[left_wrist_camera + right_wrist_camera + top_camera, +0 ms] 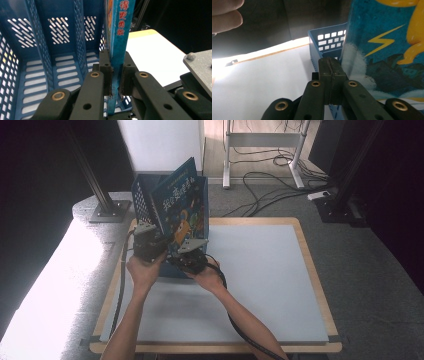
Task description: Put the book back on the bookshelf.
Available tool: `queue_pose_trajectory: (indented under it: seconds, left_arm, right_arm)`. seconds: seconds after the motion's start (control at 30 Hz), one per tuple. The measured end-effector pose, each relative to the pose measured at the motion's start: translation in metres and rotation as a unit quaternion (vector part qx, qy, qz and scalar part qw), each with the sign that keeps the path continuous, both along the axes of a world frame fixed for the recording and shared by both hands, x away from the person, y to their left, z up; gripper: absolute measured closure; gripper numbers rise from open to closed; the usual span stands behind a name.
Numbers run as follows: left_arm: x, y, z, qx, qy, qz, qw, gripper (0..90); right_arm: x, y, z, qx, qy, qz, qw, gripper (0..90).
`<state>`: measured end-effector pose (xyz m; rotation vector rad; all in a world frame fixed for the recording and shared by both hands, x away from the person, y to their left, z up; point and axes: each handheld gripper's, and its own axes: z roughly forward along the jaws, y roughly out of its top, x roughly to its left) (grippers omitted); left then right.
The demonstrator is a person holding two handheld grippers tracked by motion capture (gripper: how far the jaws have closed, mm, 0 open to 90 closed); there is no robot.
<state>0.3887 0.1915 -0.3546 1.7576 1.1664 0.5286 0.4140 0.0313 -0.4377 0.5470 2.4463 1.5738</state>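
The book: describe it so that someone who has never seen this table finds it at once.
On the pale mat, find the blue slotted file rack at its far left corner. The book stands tilted in it, clamped by the left gripper: blue cover, yellow cartoon figure, red characters down its spine.

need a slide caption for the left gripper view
Left tongs clamp the spine edge of a blue picture book held upright beside the slotted blue file rack.

Book point(179, 200) stands in crate point(142, 195) on table point(260, 270).
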Motion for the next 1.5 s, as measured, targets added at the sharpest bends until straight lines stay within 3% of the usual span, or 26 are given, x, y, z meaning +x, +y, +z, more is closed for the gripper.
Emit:
queue_pose_trajectory:
  seconds: [0.27,0.67,0.77,1.2,1.33,1.37,1.43,1.5]
  left_arm:
    - [0.009,-0.009,-0.003,-0.006,-0.006,0.01,0.9999,83.4]
    - [0.005,-0.012,-0.006,-0.002,-0.027,0.02,0.9994,83.6]
    - [0.005,-0.013,-0.009,-0.005,-0.034,0.024,0.9991,83.6]
    - [0.008,-0.014,-0.021,-0.01,-0.028,0.027,0.9992,83.6]
    - [0.003,-0.012,-0.023,-0.006,-0.027,0.028,0.9992,83.6]
    - [0.004,-0.012,-0.025,0.003,-0.024,0.028,0.9993,83.6]
    - [0.004,-0.013,-0.029,0.004,-0.024,0.03,0.9992,83.6]
    - [0.006,-0.012,-0.032,0.0,-0.018,0.029,0.9994,83.6]
  right_arm:
    - [0.009,-0.009,-0.002,0.003,0.002,-0.014,0.9999,88.9]
    - [0.01,-0.009,-0.002,0.007,0.001,-0.013,0.9999,89.0]
    - [0.01,-0.008,-0.003,-0.005,-0.014,-0.028,0.9995,89.0]
    - [0.015,-0.011,-0.013,-0.007,0.003,-0.029,0.9996,88.8]
    - [0.015,-0.011,-0.016,0.002,0.013,-0.014,0.9998,88.8]
    - [0.014,-0.01,-0.017,0.002,0.015,-0.005,0.9999,88.7]
    - [0.011,-0.004,-0.02,-0.016,0.005,-0.012,0.9998,88.5]
    - [0.012,-0.005,-0.023,-0.011,0.017,-0.012,0.9997,88.5]
